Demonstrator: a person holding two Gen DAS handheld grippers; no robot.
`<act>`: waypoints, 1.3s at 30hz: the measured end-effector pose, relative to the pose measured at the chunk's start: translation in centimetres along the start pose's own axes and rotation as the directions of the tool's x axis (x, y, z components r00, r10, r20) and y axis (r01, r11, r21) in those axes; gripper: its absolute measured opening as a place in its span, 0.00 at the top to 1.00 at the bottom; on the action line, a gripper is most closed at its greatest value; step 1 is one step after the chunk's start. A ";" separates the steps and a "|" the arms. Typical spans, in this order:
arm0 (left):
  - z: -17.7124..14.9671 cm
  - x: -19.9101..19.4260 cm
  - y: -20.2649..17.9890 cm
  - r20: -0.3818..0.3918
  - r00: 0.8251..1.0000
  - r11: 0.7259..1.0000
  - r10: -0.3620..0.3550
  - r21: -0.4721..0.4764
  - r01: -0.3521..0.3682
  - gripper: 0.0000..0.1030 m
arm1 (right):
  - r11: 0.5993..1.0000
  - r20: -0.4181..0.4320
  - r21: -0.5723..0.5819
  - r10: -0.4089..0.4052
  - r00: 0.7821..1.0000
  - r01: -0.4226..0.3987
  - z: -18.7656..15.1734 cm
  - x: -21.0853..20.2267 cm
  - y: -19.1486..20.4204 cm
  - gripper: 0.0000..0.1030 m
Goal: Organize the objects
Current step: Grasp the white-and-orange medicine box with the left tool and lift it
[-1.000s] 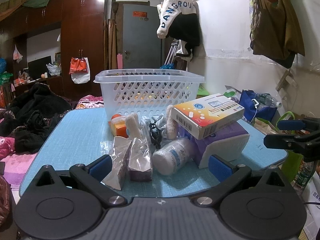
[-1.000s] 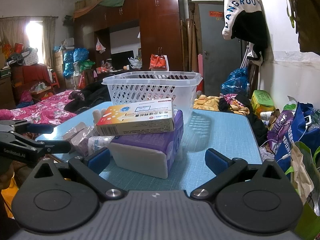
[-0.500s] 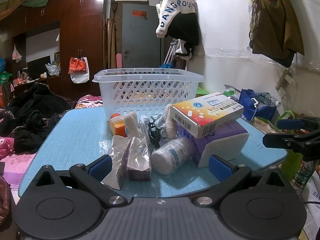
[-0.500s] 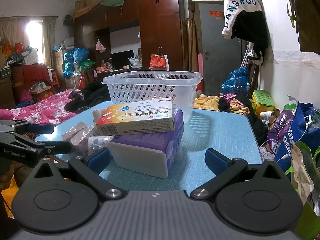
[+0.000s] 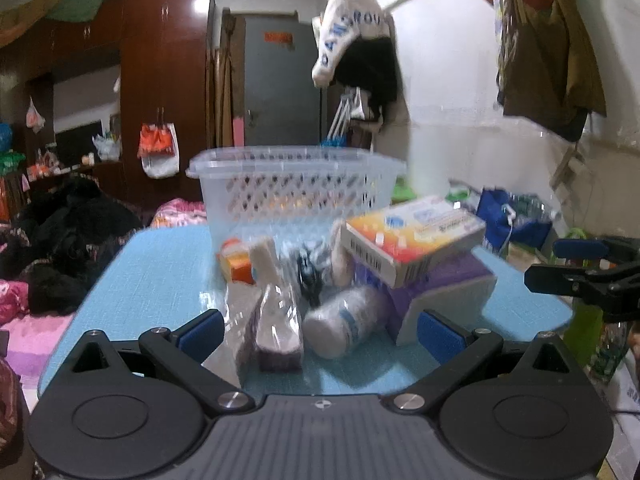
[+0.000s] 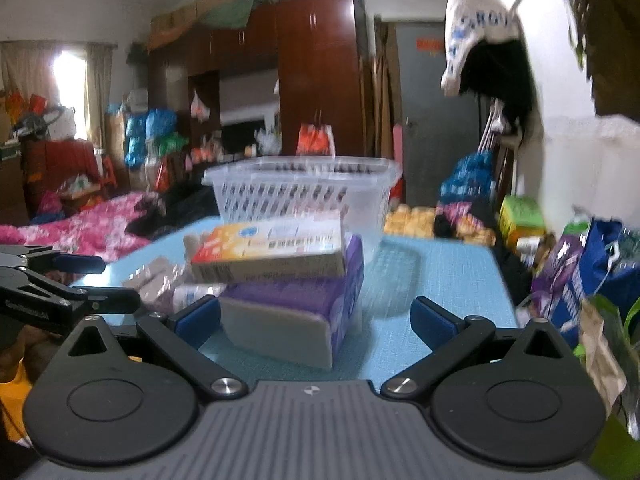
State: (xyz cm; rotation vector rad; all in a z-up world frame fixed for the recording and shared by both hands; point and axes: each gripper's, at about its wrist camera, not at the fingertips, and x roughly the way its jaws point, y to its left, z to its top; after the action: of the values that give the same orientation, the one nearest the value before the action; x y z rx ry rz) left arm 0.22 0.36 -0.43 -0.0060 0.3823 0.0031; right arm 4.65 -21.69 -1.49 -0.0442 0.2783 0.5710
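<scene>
— What do your left jaws have right now?

— Nothing. Your left gripper [image 5: 318,330] stands wide open at the near edge of the blue surface [image 5: 152,264]. Between its fingers lie two clear-wrapped packets [image 5: 276,326] and a white bottle [image 5: 346,322] on its side, neither touched.

— And just past those?

— A dark clip [image 5: 308,274], a small orange box [image 5: 240,266] and a pale roll sit in a cluster ahead of the jaws. Ahead and to the right, the purple tissue pack [image 5: 444,288] carries the medicine box [image 5: 414,236] on top. Beyond everything stands the white basket [image 5: 296,188].

— Your right hand?

— Your right gripper [image 6: 316,320] is also spread wide and empty. The purple tissue pack [image 6: 296,312] lies between its fingers, close to the left one, with the medicine box [image 6: 272,250] resting on it. The white basket [image 6: 304,196] stands behind that stack. Your left gripper [image 6: 60,284] shows at the left edge, apart from the pile.
</scene>
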 end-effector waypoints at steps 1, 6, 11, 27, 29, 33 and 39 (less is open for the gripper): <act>0.0 -0.3 0.1 0.022 1.000 1.000 -0.002 -0.002 0.002 0.00 | 1.000 0.013 -0.001 0.003 1.000 -0.003 0.0 0.0 -0.1 0.00; 0.2 -1.4 0.4 0.199 0.979 0.998 0.045 0.033 -0.053 0.00 | 1.000 0.093 0.014 -0.025 0.995 0.024 0.2 0.0 -1.2 0.00; 0.4 1.0 0.0 0.213 0.974 0.989 0.078 0.103 -0.102 0.00 | 0.999 0.098 0.032 -0.021 0.995 0.018 0.1 1.5 -2.8 0.00; -0.1 5.8 0.1 0.166 0.953 0.963 -0.255 0.136 0.234 0.25 | 0.972 0.079 -0.118 0.212 0.974 -0.202 -0.6 5.6 -4.1 0.30; -0.2 6.2 -0.2 0.164 0.948 0.958 -0.271 0.145 0.249 0.25 | 0.965 0.078 -0.134 0.237 0.968 -0.226 -0.6 5.6 -4.2 0.30; -0.2 6.5 -0.4 0.163 0.940 0.949 -0.301 0.152 0.277 0.34 | 0.955 0.091 -0.157 0.267 0.960 -0.251 -0.5 5.7 -4.3 0.32; -0.3 6.7 -0.6 0.151 0.938 0.945 -0.311 0.158 0.287 0.49 | 0.955 0.079 -0.176 0.255 0.964 -0.238 -0.8 5.7 -4.0 0.51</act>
State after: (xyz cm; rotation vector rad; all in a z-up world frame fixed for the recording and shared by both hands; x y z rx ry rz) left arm 6.30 -0.20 -3.21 0.0688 0.2026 -0.3228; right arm 11.21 -22.14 -3.94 -0.1420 0.1373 0.8421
